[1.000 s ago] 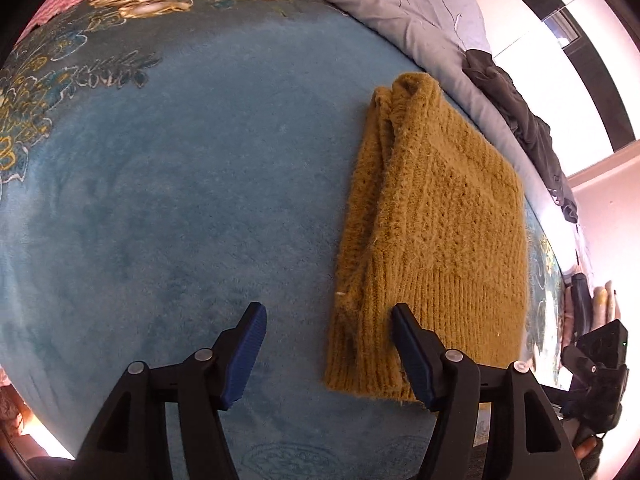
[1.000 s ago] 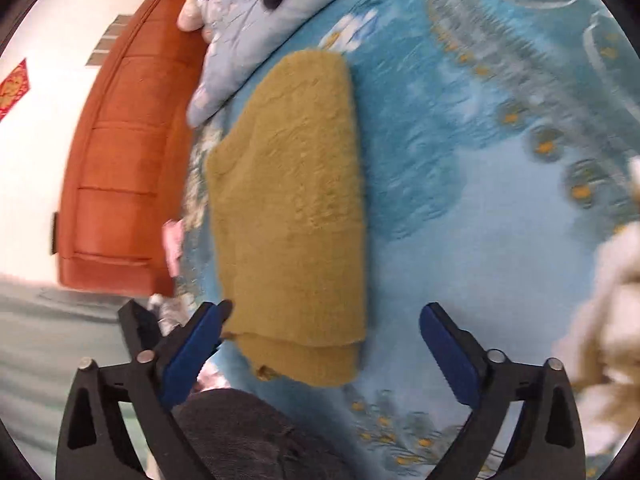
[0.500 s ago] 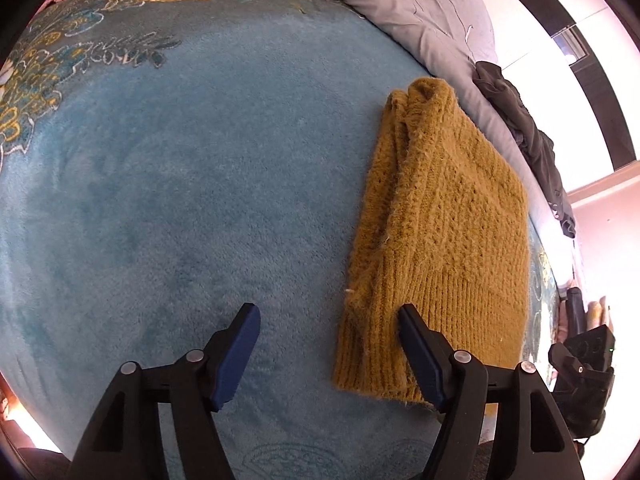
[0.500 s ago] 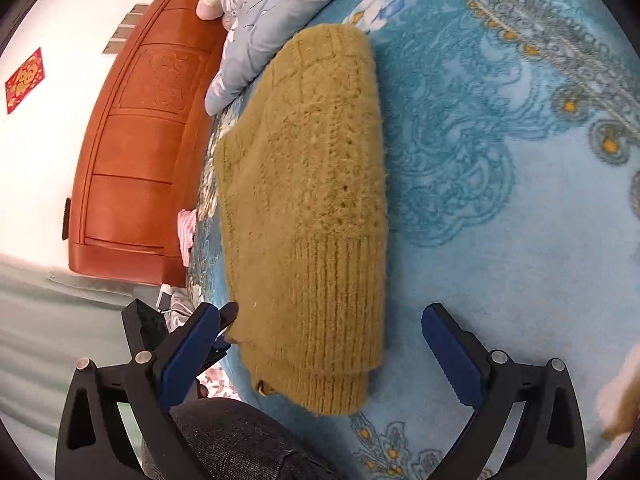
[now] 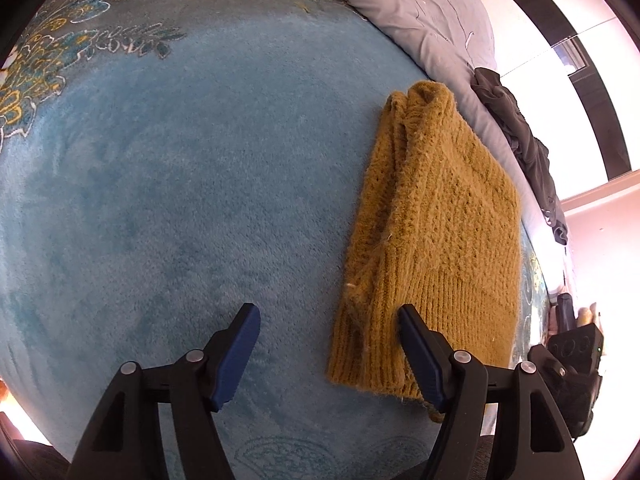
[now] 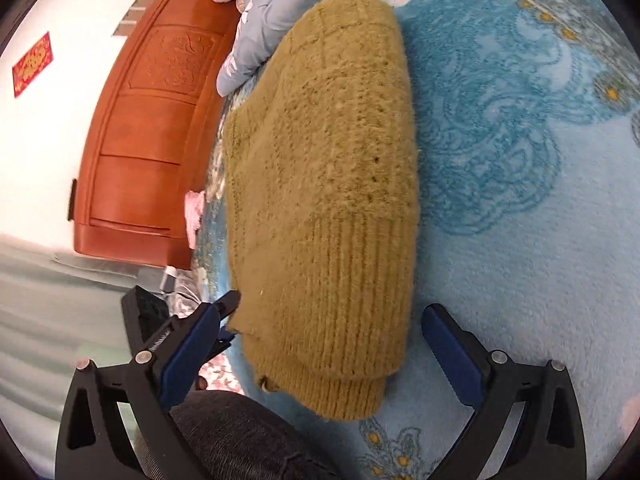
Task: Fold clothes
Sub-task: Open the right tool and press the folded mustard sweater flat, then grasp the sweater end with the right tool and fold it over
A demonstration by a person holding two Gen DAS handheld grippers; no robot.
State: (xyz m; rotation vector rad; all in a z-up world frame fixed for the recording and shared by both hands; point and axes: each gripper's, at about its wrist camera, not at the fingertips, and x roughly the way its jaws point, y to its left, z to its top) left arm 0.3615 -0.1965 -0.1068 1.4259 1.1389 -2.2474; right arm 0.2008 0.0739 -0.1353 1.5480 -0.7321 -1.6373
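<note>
A mustard-yellow knit sweater (image 5: 436, 232) lies folded into a long rectangle on a blue plush blanket (image 5: 180, 200). It also shows in the right wrist view (image 6: 328, 200), ribbed hem nearest me. My left gripper (image 5: 326, 320) is open and empty, hovering at the sweater's near left corner, its right finger over the hem. My right gripper (image 6: 332, 312) is open and empty, its fingers straddling the ribbed hem above the cloth.
A grey floral duvet (image 5: 420, 12) and a dark garment (image 5: 520, 140) lie beyond the sweater. A wooden headboard (image 6: 148, 128) stands at the left in the right wrist view. The person's dark-trousered knee (image 6: 232, 436) sits below the hem. The blanket's patterned part (image 6: 520, 120) stretches to the right.
Both grippers have drawn closer to the sweater's near hem, which looms larger. The right view has steadied, and a pale object at its right edge has left view. Both stay open.
</note>
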